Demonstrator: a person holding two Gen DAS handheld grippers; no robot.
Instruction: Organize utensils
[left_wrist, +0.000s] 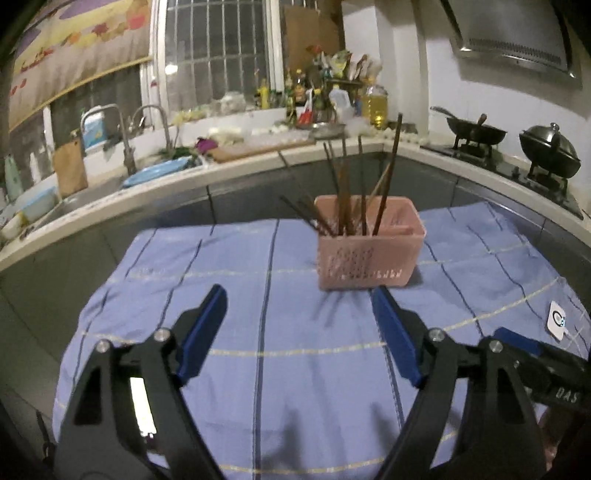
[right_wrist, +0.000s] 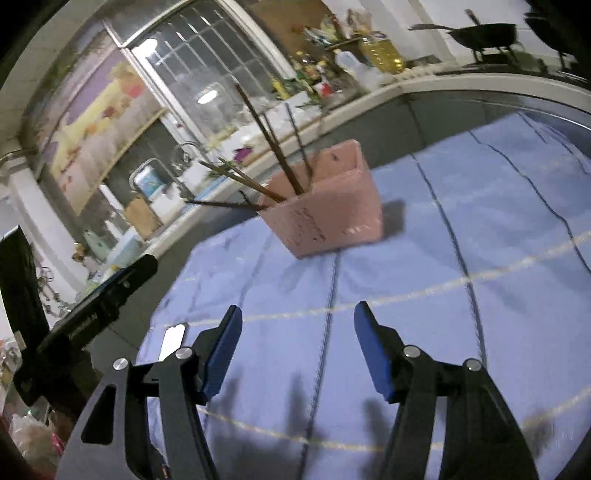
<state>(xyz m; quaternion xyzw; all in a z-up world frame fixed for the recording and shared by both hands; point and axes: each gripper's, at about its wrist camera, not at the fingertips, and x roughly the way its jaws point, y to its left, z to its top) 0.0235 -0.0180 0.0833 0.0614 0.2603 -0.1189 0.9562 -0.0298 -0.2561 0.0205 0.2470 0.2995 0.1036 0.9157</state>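
A pink perforated basket (left_wrist: 369, 242) stands on the blue checked cloth (left_wrist: 288, 350), with several dark wooden chopsticks (left_wrist: 347, 188) leaning in it at mixed angles. My left gripper (left_wrist: 299, 295) hangs over the cloth in front of the basket, open, nothing between its blue pads. In the right wrist view the same basket (right_wrist: 328, 206) and chopsticks (right_wrist: 273, 147) appear tilted, farther ahead. My right gripper (right_wrist: 295, 314) is open over bare cloth (right_wrist: 424, 295) and holds nothing. The right gripper's body (left_wrist: 546, 365) shows at the left view's lower right edge.
A small white device with a cable (left_wrist: 557, 319) lies on the cloth's right side. Behind runs a counter with a sink (left_wrist: 92, 192), taps, bottles (left_wrist: 376, 103), and two woks on a stove (left_wrist: 546, 155). The left gripper's body (right_wrist: 96, 306) shows at left.
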